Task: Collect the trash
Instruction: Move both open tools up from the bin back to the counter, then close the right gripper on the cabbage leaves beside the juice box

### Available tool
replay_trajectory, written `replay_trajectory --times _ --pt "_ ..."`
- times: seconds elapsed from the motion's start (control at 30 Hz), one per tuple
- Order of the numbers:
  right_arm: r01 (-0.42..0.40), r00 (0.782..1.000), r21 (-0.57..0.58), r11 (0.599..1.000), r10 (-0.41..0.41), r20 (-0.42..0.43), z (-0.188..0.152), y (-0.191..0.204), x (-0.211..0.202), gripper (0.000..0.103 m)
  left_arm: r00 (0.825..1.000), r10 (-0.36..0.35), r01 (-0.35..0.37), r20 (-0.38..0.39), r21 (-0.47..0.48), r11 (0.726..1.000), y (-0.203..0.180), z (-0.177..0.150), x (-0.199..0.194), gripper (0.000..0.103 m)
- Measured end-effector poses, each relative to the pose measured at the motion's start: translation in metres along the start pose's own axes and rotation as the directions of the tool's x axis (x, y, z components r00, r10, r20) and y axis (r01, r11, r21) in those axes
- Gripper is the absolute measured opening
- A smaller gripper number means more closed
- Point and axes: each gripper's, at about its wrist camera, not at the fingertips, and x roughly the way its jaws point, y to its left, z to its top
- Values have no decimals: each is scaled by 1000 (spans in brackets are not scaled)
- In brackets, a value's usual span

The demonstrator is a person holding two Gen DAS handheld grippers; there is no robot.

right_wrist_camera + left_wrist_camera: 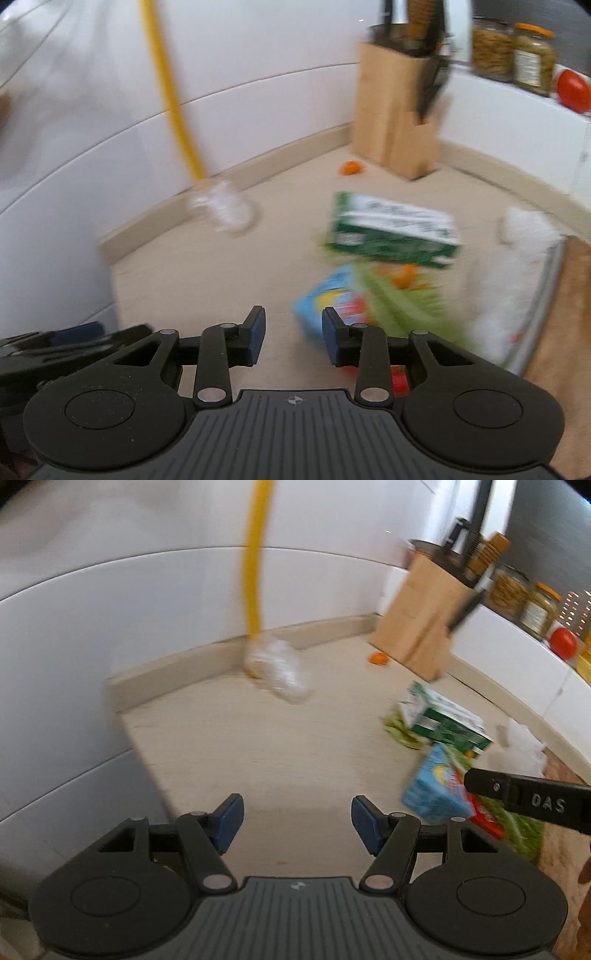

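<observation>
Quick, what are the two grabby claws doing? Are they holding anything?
Left gripper: open, holding nothing.
Right gripper: open, holding nothing; the blue carton lies just beyond it.

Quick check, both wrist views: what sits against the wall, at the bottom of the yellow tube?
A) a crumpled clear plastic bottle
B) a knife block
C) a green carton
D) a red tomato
A: the crumpled clear plastic bottle lies at the bottom of the yellow tube; the green carton and knife block sit further right.
</observation>
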Motion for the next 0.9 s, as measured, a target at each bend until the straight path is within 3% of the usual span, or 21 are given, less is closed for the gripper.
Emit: replay_trajectory --times 0.23,0.3,0.43,0.6,0.73,0.9 --pt "38 999 23 999 -37 -39 2 -45 8 43 998 -59 60 -30 28 998 -41 6 14 58" --pt "17 999 20 1000 -17 -45 1 -52 12 43 996 -74 76 -46 35 996 -49 6 21 58" --pt "-37 998 -16 999 36 -42 4 -58 15 56 995 -79 82 -65 47 995 -63 3 32 58" --pt "-123 991 -27 992 121 -63 8 -64 15 56 996 -56 59 -69 28 998 -62 7 38 58" --pt "-147 988 -50 988 145 -49 16 -68 12 53 997 -46 46 -68 4 999 -59 10 42 58" --pt "-155 981 -116 981 139 -135 17 -66 36 57 996 -44 45 -83 5 999 -60 7 46 58"
